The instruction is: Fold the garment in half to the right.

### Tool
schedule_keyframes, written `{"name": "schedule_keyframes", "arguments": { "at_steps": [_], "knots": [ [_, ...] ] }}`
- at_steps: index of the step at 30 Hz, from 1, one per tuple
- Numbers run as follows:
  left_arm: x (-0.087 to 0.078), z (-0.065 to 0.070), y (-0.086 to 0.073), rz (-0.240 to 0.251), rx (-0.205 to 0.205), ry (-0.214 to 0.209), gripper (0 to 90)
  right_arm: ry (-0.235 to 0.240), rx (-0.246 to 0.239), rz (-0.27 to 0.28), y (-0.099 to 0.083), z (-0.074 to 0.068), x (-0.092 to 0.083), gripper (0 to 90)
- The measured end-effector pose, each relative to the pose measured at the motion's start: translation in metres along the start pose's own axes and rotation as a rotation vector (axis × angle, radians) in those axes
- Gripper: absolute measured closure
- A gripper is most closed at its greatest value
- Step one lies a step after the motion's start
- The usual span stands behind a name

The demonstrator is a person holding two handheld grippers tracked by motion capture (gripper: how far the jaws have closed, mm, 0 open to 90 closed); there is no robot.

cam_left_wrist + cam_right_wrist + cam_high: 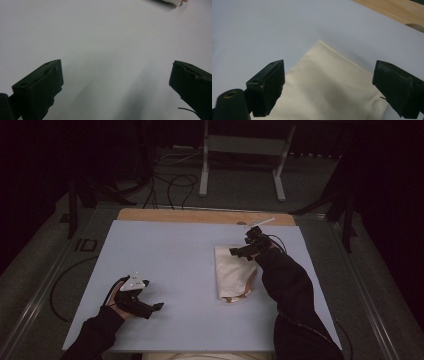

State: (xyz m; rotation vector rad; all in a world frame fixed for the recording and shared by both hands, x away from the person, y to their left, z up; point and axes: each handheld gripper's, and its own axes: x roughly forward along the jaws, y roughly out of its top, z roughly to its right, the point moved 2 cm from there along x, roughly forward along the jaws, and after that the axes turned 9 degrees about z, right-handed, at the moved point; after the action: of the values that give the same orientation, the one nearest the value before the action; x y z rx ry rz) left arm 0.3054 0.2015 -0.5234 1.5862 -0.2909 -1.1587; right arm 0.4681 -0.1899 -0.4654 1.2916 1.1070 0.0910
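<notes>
Just bare table [165, 255] surrounds the folded cloth [233, 270].

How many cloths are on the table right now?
1. The folded cream cloth lies right of centre on the table, under the open right gripper. The open left gripper is near the front left, apart from it.

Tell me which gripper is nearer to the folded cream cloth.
Right. The right gripper hangs open over the far end of the cloth. The left gripper rests open on the bare table, well off to the cloth's left.
</notes>
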Motion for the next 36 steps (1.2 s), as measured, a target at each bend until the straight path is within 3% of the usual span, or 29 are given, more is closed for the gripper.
{"name": "schedule_keyframes", "arguments": {
  "at_steps": [10,21,36],
  "knots": [
    [-0.003,-0.001,0.0,0.006,0.0,0.007,0.0,0.032,-0.045,0.015,-0.004,-0.012,-0.011,10.2],
    [-0.005,0.001,0.0,0.008,0.005,0.015,0.0,0.064,-0.071,0.046,-0.006,-0.025,-0.037,10.1],
    [-0.005,0.001,0.0,0.002,0.007,0.017,0.0,0.078,-0.074,0.105,-0.033,-0.031,-0.076,9.5]
  ]
}}
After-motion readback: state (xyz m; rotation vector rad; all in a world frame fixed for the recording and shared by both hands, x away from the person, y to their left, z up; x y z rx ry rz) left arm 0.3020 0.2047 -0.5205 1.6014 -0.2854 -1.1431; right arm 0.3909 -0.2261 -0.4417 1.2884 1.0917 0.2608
